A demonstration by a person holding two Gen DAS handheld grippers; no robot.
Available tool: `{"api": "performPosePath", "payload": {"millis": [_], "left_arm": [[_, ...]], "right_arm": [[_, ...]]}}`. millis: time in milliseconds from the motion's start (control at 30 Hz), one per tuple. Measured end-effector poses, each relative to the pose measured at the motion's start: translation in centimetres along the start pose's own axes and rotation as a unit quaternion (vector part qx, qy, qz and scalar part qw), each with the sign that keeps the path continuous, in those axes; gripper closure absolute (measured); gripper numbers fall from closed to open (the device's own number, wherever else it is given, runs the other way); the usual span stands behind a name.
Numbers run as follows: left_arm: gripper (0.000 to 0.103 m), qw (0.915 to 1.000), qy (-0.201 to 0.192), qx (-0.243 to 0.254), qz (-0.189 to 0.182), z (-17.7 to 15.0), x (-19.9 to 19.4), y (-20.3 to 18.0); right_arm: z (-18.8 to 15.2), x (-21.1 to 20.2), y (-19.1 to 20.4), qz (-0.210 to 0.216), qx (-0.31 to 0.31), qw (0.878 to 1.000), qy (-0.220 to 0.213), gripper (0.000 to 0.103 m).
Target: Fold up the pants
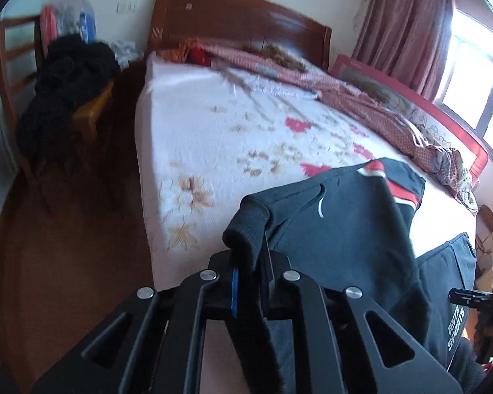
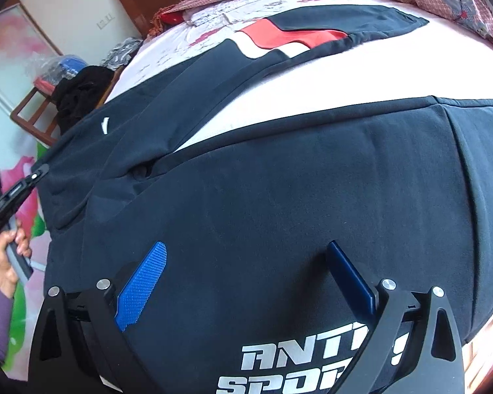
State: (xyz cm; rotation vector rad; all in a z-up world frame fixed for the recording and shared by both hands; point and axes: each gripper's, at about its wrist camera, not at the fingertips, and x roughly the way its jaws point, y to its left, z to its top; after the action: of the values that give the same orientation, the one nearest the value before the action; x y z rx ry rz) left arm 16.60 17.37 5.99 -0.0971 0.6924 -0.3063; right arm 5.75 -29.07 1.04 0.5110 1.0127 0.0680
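Observation:
Dark navy sports pants [image 2: 279,170] with red and white stripes and white lettering lie on the bed. My left gripper [image 1: 249,262] is shut on the ribbed waistband [image 1: 246,226] of the pants and holds it lifted above the near left part of the bed. The rest of the pants [image 1: 351,229] drape to the right. My right gripper [image 2: 246,262] is open, its blue pads [image 2: 141,289] spread just above one leg of the pants near the lettering. The left gripper also shows at the left edge of the right wrist view [image 2: 23,187].
The bed [image 1: 230,138] has a white floral sheet, a wooden headboard [image 1: 233,16] and a red patterned quilt [image 1: 361,98] along its far side. A wooden chair [image 1: 65,98] piled with dark clothes stands to the left on the wooden floor.

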Motion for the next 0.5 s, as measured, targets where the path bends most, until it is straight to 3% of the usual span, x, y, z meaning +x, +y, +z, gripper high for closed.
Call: {"api": "performPosePath", "payload": {"millis": [67, 233, 300, 367, 500], "left_arm": [[0.095, 0.9983, -0.05, 0.025, -0.017, -0.3, -3.9, -2.9], [0.095, 0.9912, -0.103, 0.069, -0.046, -0.8, -9.4, -6.9], [0.095, 0.9903, -0.103, 0.076, -0.054, -1.0, -10.2, -7.6], [0.095, 0.9894, -0.1, 0.093, -0.049, -1.4, -10.7, -8.6], [0.095, 0.9868, -0.094, 0.123, -0.046, -2.3, -11.0, -9.8]], "right_arm": [[3.0, -1.5, -1.4, 0.048, 0.065, 0.997, -0.012, 0.006], [14.7, -0.4, -3.3, 0.13, 0.18, 0.975, 0.0, 0.006], [19.6, 1.8, -3.3, 0.109, 0.208, 0.972, 0.015, 0.006], [23.4, 4.8, -3.2, 0.114, 0.242, 0.963, 0.042, 0.004], [27.5, 9.6, -3.0, 0.055, 0.284, 0.955, 0.067, 0.004]]}}
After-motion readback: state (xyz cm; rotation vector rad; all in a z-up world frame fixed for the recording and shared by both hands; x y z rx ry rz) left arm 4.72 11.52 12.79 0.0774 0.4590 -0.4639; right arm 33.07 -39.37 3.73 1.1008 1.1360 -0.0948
